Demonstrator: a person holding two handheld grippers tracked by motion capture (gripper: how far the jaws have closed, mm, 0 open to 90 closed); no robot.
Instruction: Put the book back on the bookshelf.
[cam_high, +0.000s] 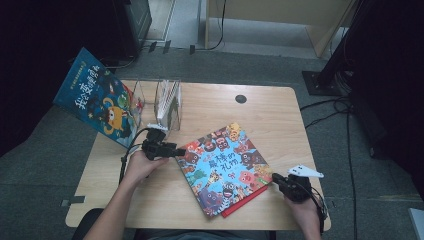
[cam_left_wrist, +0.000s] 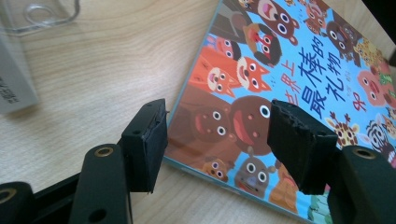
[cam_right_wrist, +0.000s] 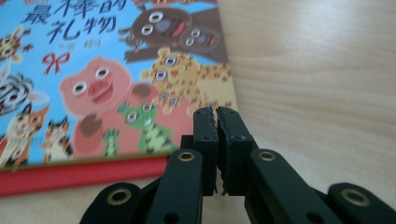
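Observation:
A colourful animal picture book (cam_high: 225, 167) (cam_left_wrist: 289, 70) (cam_right_wrist: 107, 70) lies askew in the middle of the wooden table (cam_high: 270, 115), on top of a red book (cam_high: 245, 200) (cam_right_wrist: 70, 175) whose edge peeks out at the near side. My left gripper (cam_high: 180, 151) (cam_left_wrist: 217, 126) is open at the book's left corner, one jaw over bare table and the other above the cover, with the book's edge between them and no pad pressing on it. My right gripper (cam_high: 275, 177) (cam_right_wrist: 217, 114) is shut with nothing in it, its tips just at the book's right corner.
A clear acrylic book stand (cam_high: 167, 102) (cam_left_wrist: 46, 14) holding a white book stands at the table's back left. A dark blue picture book (cam_high: 97, 97) leans against its left side, overhanging the table edge. Cables run over the floor at the right.

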